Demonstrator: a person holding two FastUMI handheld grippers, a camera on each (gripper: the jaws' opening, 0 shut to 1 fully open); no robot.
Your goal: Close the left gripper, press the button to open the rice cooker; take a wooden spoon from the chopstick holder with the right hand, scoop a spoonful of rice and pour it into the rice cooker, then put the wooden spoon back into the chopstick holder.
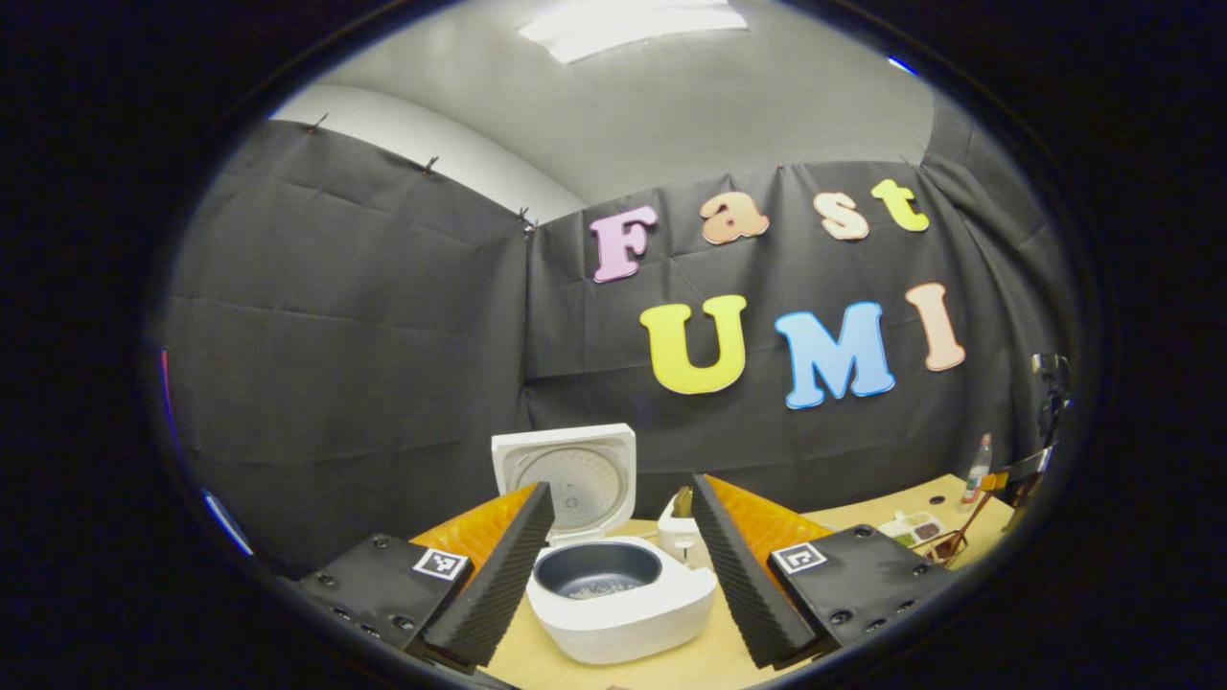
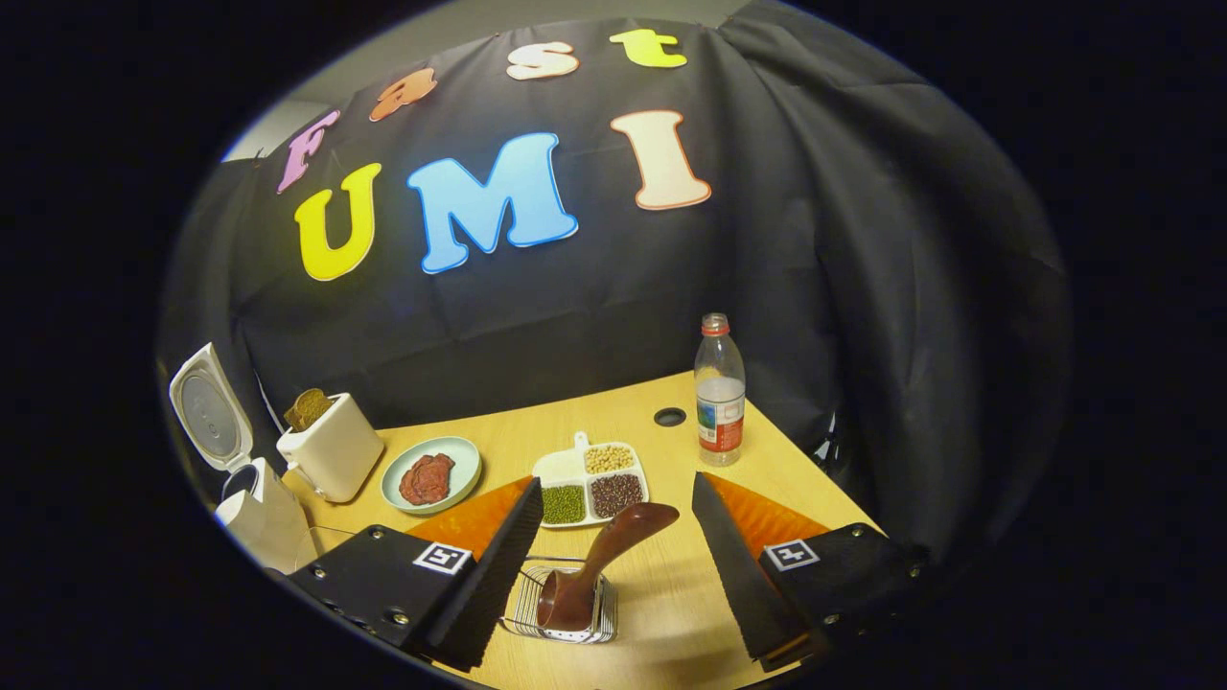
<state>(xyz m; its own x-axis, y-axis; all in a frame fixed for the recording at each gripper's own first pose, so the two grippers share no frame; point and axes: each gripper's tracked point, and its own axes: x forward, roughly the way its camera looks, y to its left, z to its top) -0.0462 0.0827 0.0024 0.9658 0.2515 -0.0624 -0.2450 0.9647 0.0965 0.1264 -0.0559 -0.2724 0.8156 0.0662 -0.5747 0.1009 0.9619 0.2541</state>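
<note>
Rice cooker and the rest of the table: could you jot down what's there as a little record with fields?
Rice cooker: white rice cooker, lid up, dark inner pot with a little rice
Spoon: brown wooden spoon standing in the wire chopstick holder
Left gripper: open, rice cooker between its fingers
Right gripper: open, around the spoon, not touching
Also on the wooden table: white toaster, green plate, divided white bean tray, clear water bottle
</note>
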